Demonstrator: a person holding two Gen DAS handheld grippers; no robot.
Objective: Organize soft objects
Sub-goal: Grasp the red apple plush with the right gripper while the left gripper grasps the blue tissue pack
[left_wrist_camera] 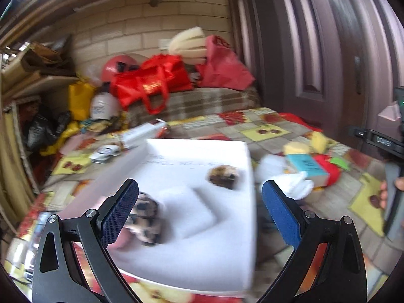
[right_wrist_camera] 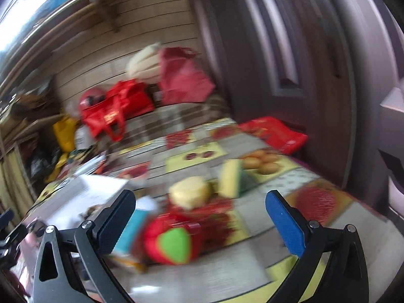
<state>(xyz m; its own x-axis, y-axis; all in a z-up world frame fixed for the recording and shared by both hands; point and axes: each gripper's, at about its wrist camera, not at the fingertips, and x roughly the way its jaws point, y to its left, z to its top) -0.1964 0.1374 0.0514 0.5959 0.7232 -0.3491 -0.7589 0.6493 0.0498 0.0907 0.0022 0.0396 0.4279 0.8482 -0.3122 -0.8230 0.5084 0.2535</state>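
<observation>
Your left gripper (left_wrist_camera: pixel 199 209): jaws spread wide, holding nothing, poised over the white box (left_wrist_camera: pixel 227 240). In the box: a white pad (left_wrist_camera: pixel 188 208), a leopard-print scrunchie (left_wrist_camera: pixel 145 221) partly hidden behind the left finger, and a second dark mottled piece (left_wrist_camera: pixel 223 176) near the far right corner. Motion blur smears all three; the box's near edge is cut off by the gripper frame.

Your right gripper (right_wrist_camera: pixel 200 221): jaws likewise wide apart and empty, above the loose pile on the surface (right_wrist_camera: pixel 227 277). Pile, just right of the box: red plush (right_wrist_camera: pixel 174 242) with a green patch, a teal-sided block (right_wrist_camera: pixel 130 229) partly behind the left finger, a pale yellow round sponge (right_wrist_camera: pixel 190 192), a yellow-and-green sponge (right_wrist_camera: pixel 233 180) standing on edge. A white cloth (left_wrist_camera: pixel 290 179) shows in the left view only.

The right view is heavily blurred; fine detail cannot be made out. Background: red bags (left_wrist_camera: pixel 151 80) on a checked bench, a dark door (left_wrist_camera: pixel 328 38).
</observation>
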